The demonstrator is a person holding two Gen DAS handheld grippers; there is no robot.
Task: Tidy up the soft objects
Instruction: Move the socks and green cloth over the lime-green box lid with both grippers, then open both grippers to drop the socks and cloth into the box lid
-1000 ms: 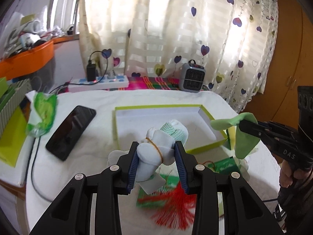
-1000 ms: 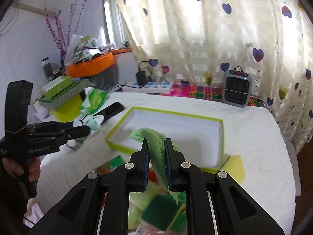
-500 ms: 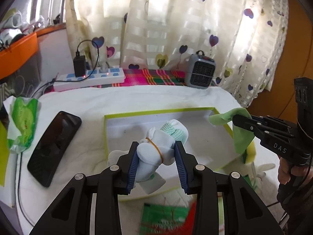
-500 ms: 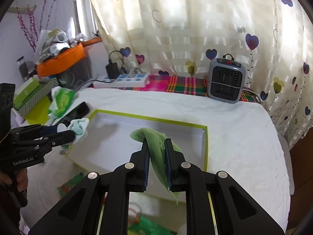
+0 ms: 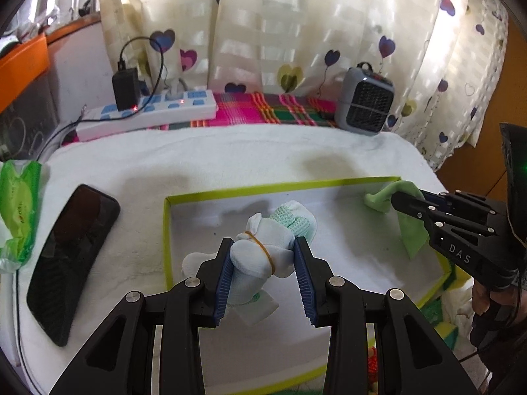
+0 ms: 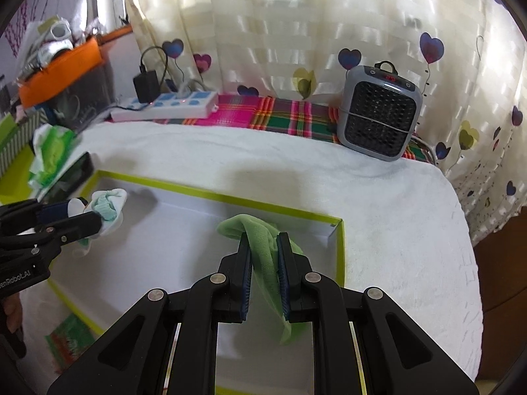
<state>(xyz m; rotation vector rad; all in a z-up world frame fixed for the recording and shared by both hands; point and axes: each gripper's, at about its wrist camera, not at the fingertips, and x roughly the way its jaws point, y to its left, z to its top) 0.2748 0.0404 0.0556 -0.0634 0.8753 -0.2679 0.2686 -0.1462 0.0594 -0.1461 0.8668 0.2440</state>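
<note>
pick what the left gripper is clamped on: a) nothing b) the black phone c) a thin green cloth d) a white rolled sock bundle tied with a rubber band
d: the left gripper pads squeeze the white rolled sock bundle tied with a rubber band over the lime-edged shallow box.

Bright daylight through sheer cream heart-print curtain (image 5: pixel 296 26), backlit glare; soft shadows on white towel-covered table (image 6: pixel 378 197); fisheye edges warped, dark.

Phone (image 5: pixel 70 260), power strip (image 5: pixel 148 115), perhaps a heater (image 6: pixel 378 115)
</note>
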